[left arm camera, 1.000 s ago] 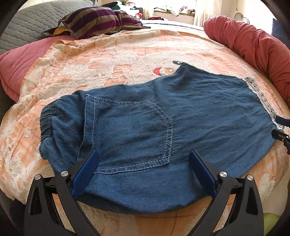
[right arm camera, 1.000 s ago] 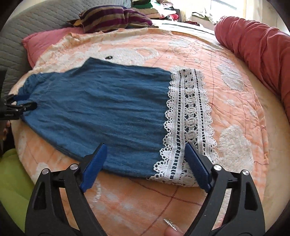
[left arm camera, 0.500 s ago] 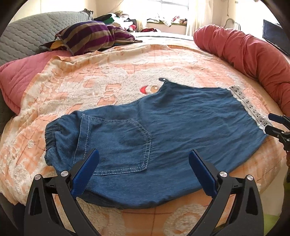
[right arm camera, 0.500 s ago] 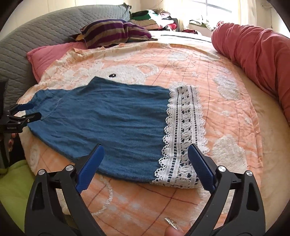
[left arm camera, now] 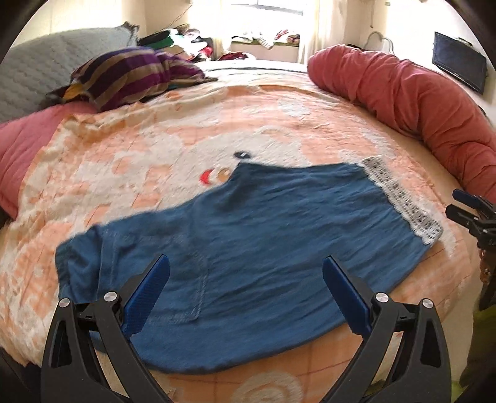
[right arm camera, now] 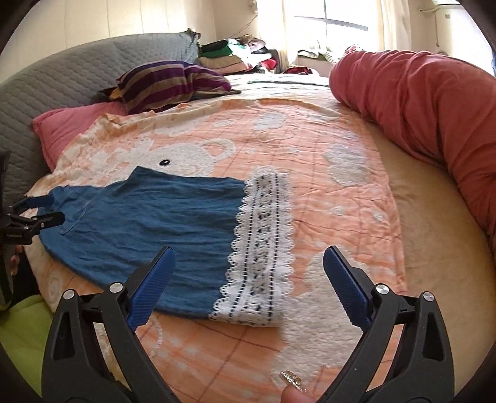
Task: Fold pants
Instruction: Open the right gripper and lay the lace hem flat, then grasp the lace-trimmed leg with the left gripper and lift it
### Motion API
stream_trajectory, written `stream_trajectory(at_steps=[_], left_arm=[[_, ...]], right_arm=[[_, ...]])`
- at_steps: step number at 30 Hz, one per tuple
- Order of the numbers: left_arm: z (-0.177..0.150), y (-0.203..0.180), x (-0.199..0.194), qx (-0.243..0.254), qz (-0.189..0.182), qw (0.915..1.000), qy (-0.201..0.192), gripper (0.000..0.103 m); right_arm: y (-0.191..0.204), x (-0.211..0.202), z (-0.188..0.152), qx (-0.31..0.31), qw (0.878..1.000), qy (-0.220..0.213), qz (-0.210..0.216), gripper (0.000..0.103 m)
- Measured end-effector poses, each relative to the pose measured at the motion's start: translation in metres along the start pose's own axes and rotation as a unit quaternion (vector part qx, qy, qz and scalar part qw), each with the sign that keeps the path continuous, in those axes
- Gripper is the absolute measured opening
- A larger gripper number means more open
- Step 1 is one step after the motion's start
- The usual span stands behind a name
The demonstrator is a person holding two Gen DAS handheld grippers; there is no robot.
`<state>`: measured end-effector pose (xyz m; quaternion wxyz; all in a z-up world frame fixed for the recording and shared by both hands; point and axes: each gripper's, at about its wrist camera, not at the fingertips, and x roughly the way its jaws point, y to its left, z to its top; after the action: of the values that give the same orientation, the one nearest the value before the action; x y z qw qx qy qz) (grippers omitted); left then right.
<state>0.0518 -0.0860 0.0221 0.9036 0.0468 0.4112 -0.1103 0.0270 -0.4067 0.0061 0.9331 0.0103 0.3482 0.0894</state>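
Where the pants (left arm camera: 254,248) lie, the surface is a bed (right arm camera: 412,217) covered by an orange and white quilt (left arm camera: 148,148) with a cartoon face pattern; the garment rests flat on it, near the front edge. It is blue denim, folded lengthwise, with the waistband end and a stitched back pocket toward the left and a white lace hem (right arm camera: 260,248) at the right end. The left wrist view is somewhat motion-blurred.

The left hand-held gripper (left arm camera: 246,294) is spread wide and grips nothing; its blue pads frame the pocket area, and whether they touch the cloth cannot be told. The right hand-held gripper (right arm camera: 248,288) is likewise spread wide and empty, framing the lace hem and bare quilt beside it. A fingertip with a glittered nail (right arm camera: 293,386) shows at the lower edge of the right wrist view.

Surroundings: a grey quilted headboard (right arm camera: 62,80) stands at the far left, with a pink pillow (right arm camera: 68,127) against it and a purple and tan striped pillow (left arm camera: 130,77) on top. A long red bolster (left arm camera: 403,93) curves along the right side of the bed. Piled clothing (right arm camera: 235,52) sits beyond the bed under a bright window (right arm camera: 334,18). A dark screen (left arm camera: 458,62) hangs on the right wall. Something yellow-green (right arm camera: 21,334) lies below the near bed edge.
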Motion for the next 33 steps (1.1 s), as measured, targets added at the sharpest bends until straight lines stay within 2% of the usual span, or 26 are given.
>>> stream_trajectory(at_steps=[6, 12, 22, 26, 31, 33], left_arm=[[0.029, -0.032, 0.003, 0.030, -0.017, 0.9994, -0.007, 0.098], [0.057, -0.059, 0.023, 0.057, -0.039, 0.9976, 0.003, 0.098], [0.092, -0.087, 0.072, 0.077, -0.071, 0.9941, 0.028, 0.098], [0.105, -0.095, 0.094, 0.085, -0.072, 0.9932, 0.035, 0.098], [0.117, -0.114, 0.119, 0.108, -0.073, 0.9909, 0.031, 0.098], [0.121, -0.128, 0.130, 0.136, -0.083, 0.9869, 0.027, 0.098]], right_arm=[[-0.018, -0.009, -0.002, 0.018, 1.000, -0.015, -0.016, 0.091], [-0.024, -0.005, -0.011, 0.033, 0.999, -0.009, -0.004, 0.091], [-0.020, 0.021, -0.027, 0.045, 0.998, 0.026, 0.020, 0.091], [-0.016, 0.031, -0.030, 0.049, 0.998, 0.034, 0.031, 0.091], [-0.009, 0.044, -0.030, 0.048, 0.997, 0.049, 0.043, 0.091], [-0.007, 0.048, -0.030, 0.049, 0.997, 0.052, 0.043, 0.091]])
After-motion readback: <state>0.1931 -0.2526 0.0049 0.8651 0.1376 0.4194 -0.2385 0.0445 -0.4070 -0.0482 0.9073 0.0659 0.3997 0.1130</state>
